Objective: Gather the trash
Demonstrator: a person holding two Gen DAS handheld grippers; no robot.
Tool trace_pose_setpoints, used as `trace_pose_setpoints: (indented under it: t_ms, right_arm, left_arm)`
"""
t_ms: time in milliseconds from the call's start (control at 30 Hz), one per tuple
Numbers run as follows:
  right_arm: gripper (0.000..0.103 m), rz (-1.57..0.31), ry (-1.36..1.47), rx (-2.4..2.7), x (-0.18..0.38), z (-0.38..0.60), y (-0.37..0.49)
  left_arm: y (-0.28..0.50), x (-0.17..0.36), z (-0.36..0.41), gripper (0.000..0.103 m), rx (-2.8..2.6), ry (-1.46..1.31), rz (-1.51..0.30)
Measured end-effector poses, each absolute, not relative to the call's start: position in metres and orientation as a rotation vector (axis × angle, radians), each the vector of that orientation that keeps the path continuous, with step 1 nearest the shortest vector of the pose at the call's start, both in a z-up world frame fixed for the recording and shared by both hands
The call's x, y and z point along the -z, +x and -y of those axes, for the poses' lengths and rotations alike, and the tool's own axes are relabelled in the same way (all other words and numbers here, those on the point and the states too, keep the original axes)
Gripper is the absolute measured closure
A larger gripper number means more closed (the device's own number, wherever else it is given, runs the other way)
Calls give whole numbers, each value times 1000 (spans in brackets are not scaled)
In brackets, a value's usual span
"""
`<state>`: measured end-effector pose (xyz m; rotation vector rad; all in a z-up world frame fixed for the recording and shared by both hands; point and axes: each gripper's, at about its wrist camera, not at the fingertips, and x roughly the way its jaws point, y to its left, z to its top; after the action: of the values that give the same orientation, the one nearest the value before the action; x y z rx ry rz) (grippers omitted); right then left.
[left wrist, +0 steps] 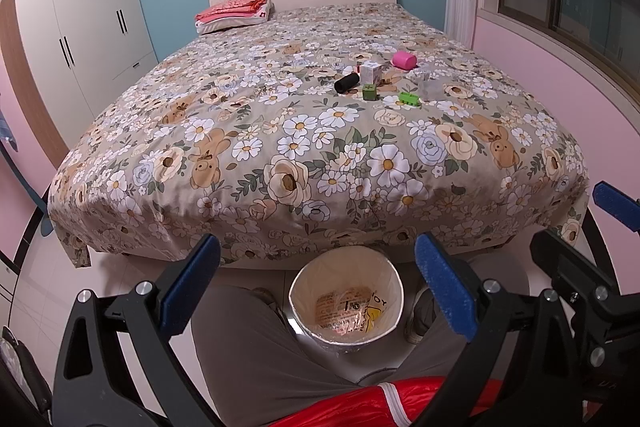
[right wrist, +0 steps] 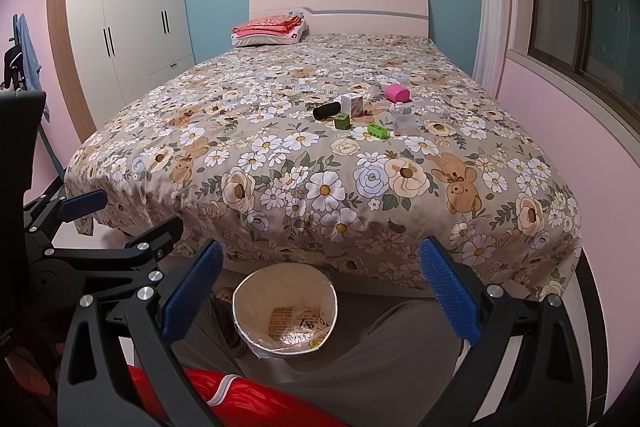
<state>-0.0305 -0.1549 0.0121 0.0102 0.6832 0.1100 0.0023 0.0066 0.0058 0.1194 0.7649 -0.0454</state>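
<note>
A small white bin (left wrist: 299, 293) (right wrist: 240, 301) with wrappers in its liner stands on the floor at the foot of the bed, between a person's knees. Far across the floral bedspread (left wrist: 280, 115) lie a black cylinder (left wrist: 346, 83) (right wrist: 326, 111), a white carton (left wrist: 370, 71) (right wrist: 352, 103), a pink cup (left wrist: 404, 61) (right wrist: 396, 93), a green cube (left wrist: 370, 93), a green block (left wrist: 410, 99) and a clear plastic bag (right wrist: 404, 123). My left gripper (left wrist: 318, 243) and right gripper (right wrist: 320, 247) hover above the bin, both open and empty, side by side.
Grey trouser legs (left wrist: 240, 339) and a red jacket (left wrist: 360, 403) fill the foreground. A white wardrobe (left wrist: 80, 31) stands left of the bed. A pillow with folded pink cloth (left wrist: 234, 13) lies by the headboard. A pink wall and window run along the right.
</note>
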Motion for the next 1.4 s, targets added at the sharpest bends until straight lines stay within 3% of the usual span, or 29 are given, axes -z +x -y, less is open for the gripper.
trace_pose_setpoints:
  t_ms: [1400]
  right_arm:
    - [3, -689, 14, -113, -3, 157, -30]
  left_arm:
    - [0, 5, -7, 7, 39, 132, -764]
